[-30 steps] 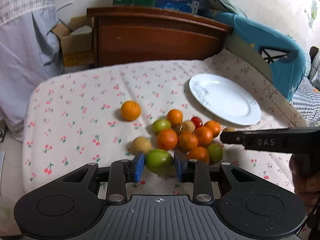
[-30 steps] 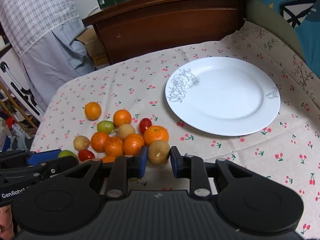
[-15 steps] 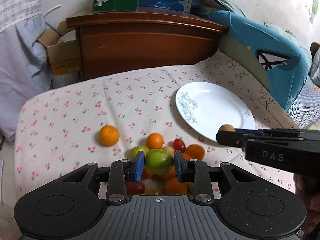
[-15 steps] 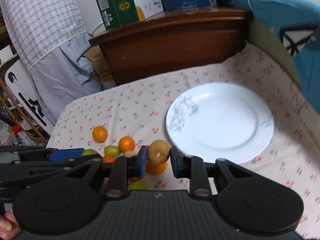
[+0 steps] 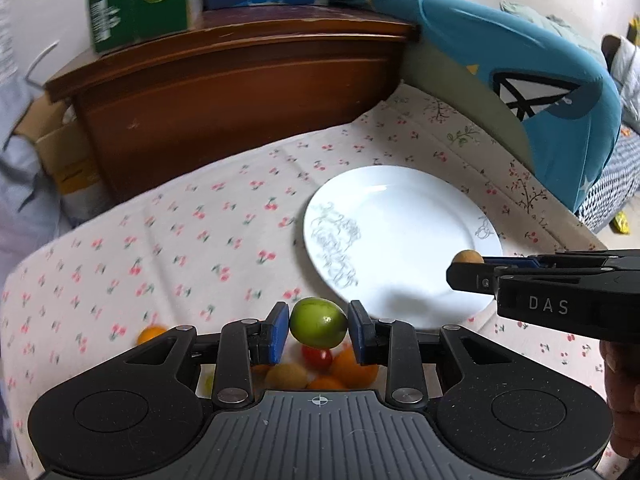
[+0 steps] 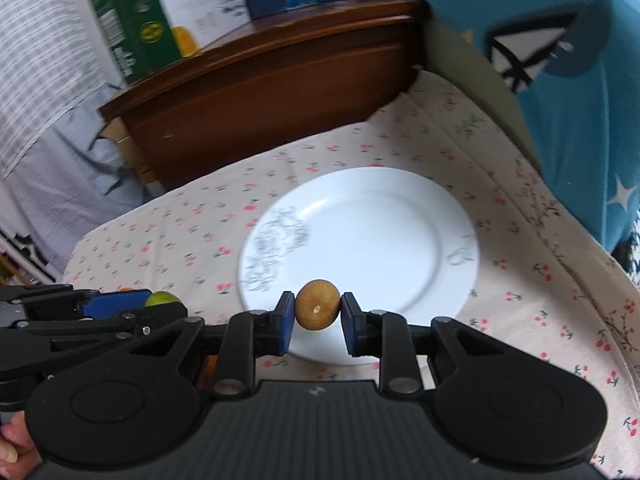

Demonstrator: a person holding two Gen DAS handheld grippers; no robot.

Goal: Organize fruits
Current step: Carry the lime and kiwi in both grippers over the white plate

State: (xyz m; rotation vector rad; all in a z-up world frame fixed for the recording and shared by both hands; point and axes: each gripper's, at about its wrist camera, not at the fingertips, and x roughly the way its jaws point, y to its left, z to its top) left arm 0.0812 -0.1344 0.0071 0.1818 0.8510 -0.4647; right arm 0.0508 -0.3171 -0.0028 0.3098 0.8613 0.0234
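Note:
My left gripper [image 5: 318,328] is shut on a green fruit [image 5: 318,322] and holds it above the fruit pile [image 5: 320,370], just short of the white plate [image 5: 416,216]. My right gripper [image 6: 316,311] is shut on a small brown fruit [image 6: 317,309] and holds it over the near rim of the plate [image 6: 384,220]. In the left wrist view the right gripper [image 5: 464,270] comes in from the right with the brown fruit [image 5: 467,257] over the plate's right edge. In the right wrist view the left gripper [image 6: 136,306] with the green fruit [image 6: 162,299] sits at the left.
The cherry-print cloth [image 5: 200,232] covers the surface. A wooden headboard [image 5: 240,92] with cartons [image 5: 136,0] on it stands behind. A blue cushion [image 5: 532,92] lies on the right. A lone orange [image 5: 150,334] lies left of the pile.
Both grippers have lifted with their fruits and moved forward toward the plate. The pile has dropped below the left gripper, and the brown fruit now hangs over the plate's rim.

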